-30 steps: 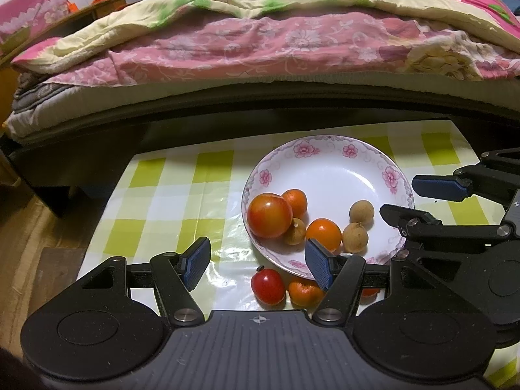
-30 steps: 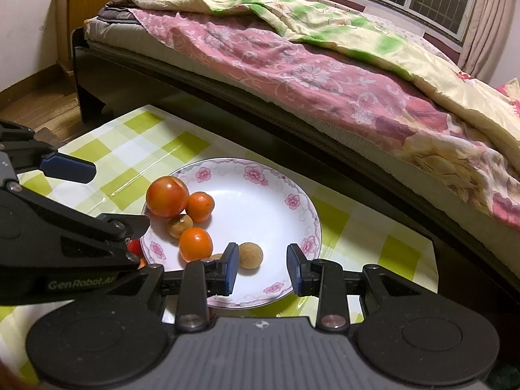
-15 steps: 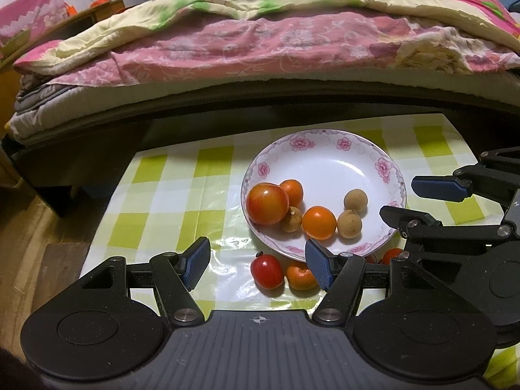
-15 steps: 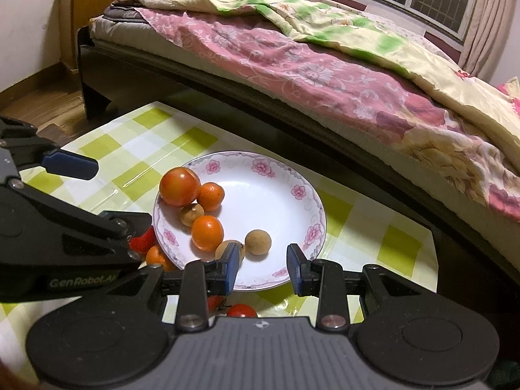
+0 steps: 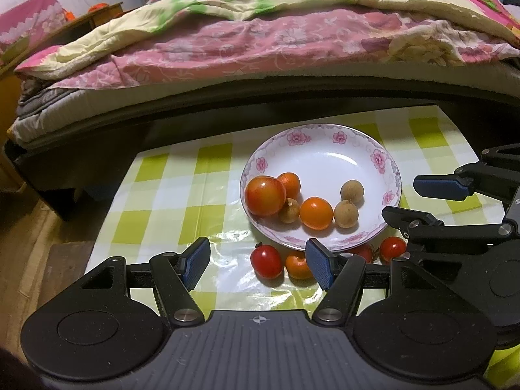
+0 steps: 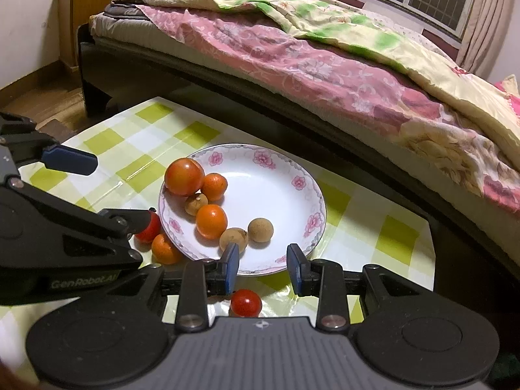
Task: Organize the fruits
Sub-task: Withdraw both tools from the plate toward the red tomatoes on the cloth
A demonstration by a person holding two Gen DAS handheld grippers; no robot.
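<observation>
A white plate with pink flowers (image 5: 325,128) stands on the checked table and holds a large tomato (image 5: 265,195), two small oranges (image 5: 316,213) and three brown longans (image 5: 351,191). In front of its near rim, on the cloth, lie a cherry tomato (image 5: 266,261), a small orange (image 5: 297,265) and another cherry tomato (image 5: 392,248). My left gripper (image 5: 258,261) hovers open above the first cherry tomato, holding nothing. My right gripper (image 6: 263,268) hangs over the near rim of the plate (image 6: 292,169), its jaws narrowly apart and empty, with a cherry tomato (image 6: 246,303) just below it.
A bed with a pink and yellow quilt (image 5: 260,39) runs along the table's far edge, its dark frame (image 5: 292,97) close behind the plate. The green-checked cloth (image 5: 162,208) spreads left of the plate. Wooden floor (image 5: 19,243) lies beyond the left edge.
Both grippers have drawn back a little from the plate, so it sits farther up in both views. The loose fruit in front of its rim has come into sight. Jaw openings are unchanged.
</observation>
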